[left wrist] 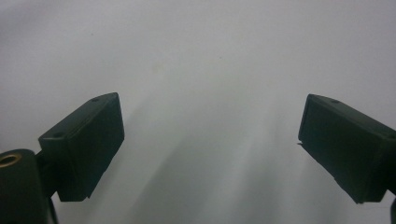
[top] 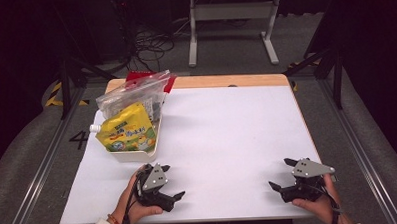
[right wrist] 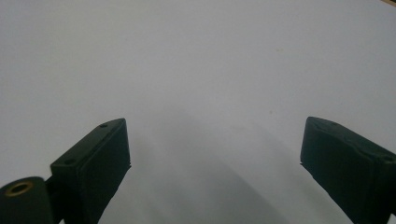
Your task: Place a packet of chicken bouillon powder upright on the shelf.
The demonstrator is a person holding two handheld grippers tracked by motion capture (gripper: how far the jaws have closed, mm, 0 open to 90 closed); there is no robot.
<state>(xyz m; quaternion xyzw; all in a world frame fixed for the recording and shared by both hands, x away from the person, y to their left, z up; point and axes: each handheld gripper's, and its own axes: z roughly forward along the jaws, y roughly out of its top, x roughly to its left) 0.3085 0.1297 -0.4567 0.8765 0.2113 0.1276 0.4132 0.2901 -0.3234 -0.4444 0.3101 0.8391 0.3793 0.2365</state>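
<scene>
Both grippers, left gripper (top: 172,183) and right gripper (top: 281,173), rest low in frame, fingers wide, empty; next likely reaching the upper-left tray (top: 133,155) with its yellow pouch (top: 126,130).

I see the yellow spouted pouch (top: 125,133) lying tilted on the cream tray (top: 133,155) at frame left, with a clear zip bag (top: 132,93) above it.
</scene>
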